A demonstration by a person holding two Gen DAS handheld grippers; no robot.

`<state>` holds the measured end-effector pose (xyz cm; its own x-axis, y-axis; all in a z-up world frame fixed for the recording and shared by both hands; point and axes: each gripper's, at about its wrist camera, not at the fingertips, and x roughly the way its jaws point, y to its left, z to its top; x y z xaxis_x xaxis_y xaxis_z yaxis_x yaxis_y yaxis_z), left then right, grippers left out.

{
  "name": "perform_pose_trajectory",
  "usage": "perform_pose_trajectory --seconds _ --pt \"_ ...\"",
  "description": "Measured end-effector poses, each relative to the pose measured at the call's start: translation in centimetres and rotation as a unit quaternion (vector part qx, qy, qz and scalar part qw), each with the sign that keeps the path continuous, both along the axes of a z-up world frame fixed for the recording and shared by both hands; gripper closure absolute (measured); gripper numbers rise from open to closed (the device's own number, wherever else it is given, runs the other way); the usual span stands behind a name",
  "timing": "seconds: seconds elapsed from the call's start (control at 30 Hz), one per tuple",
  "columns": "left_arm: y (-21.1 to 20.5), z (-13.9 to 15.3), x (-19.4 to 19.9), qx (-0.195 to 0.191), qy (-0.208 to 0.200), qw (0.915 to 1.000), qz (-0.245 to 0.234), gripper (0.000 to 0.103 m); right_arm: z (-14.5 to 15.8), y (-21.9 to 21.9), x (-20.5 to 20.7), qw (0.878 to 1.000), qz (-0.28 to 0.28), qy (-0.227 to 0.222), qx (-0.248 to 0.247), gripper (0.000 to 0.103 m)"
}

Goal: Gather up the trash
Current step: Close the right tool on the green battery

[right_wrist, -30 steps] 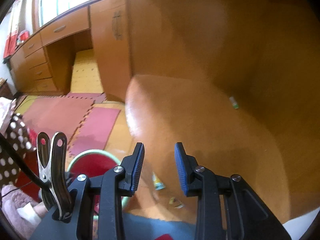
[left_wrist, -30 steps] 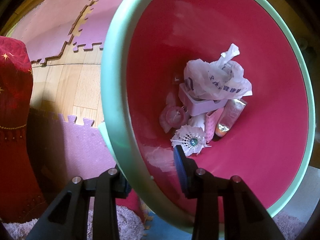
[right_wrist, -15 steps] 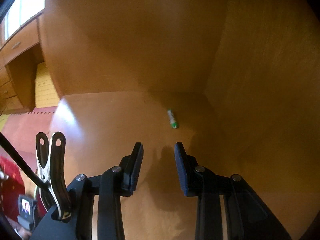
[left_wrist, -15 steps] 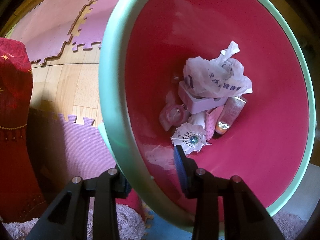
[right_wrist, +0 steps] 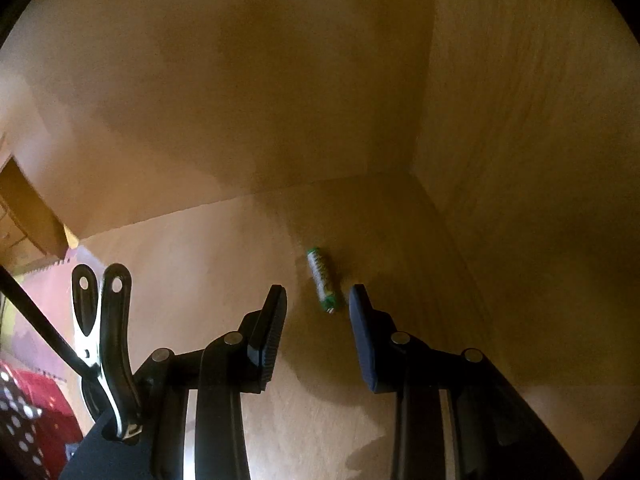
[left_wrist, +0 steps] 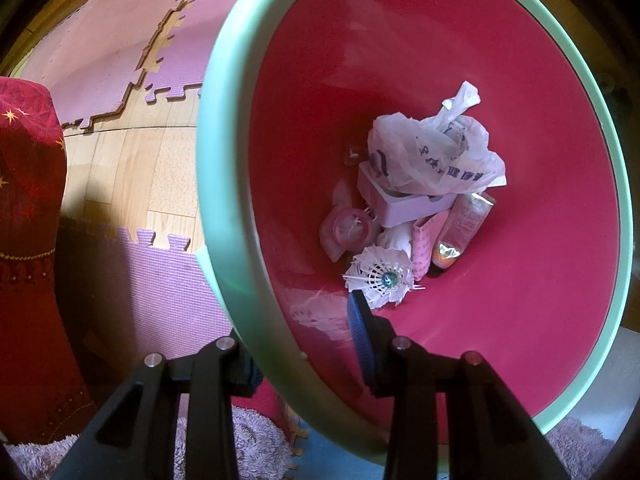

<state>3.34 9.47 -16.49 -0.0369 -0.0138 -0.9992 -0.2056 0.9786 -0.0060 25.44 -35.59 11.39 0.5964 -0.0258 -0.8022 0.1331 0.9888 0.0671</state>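
The little green and white tube (right_wrist: 321, 279) lies on the brown wooden shelf (right_wrist: 224, 264), just ahead of the right gripper (right_wrist: 318, 308), whose fingers are apart and empty. It looks light, hard and rolly; pinch its middle. The left gripper (left_wrist: 298, 330) clamps the rim of the red bin with a mint-green rim (left_wrist: 224, 168).

I can make out purple printed characters on the crumpled white plastic bag (left_wrist: 434, 160) lying in the bin (left_wrist: 224, 208), but they are too creased to read. The pink tube (left_wrist: 460, 226) and the small green-and-white tube (right_wrist: 322, 280) carry print too small to read.
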Motion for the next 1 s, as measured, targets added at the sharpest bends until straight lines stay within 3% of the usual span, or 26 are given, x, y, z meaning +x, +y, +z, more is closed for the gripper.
perform_pose_trajectory --seconds 0.33,0.57,1.0 --pt "0.2 0.0 0.1 0.001 0.0 1.0 0.0 0.065 -1.0 0.2 1.2 1.0 -0.001 0.002 -0.016 0.073" --pt "0.3 0.0 0.1 0.001 0.0 1.0 0.0 0.064 -0.8 0.7 0.4 0.999 -0.002 -0.004 -0.036 0.092" --pt "0.5 0.1 0.4 0.0 -0.002 1.0 -0.001 0.064 0.2 1.0 -3.3 0.999 -0.011 -0.029 -0.026 0.092"
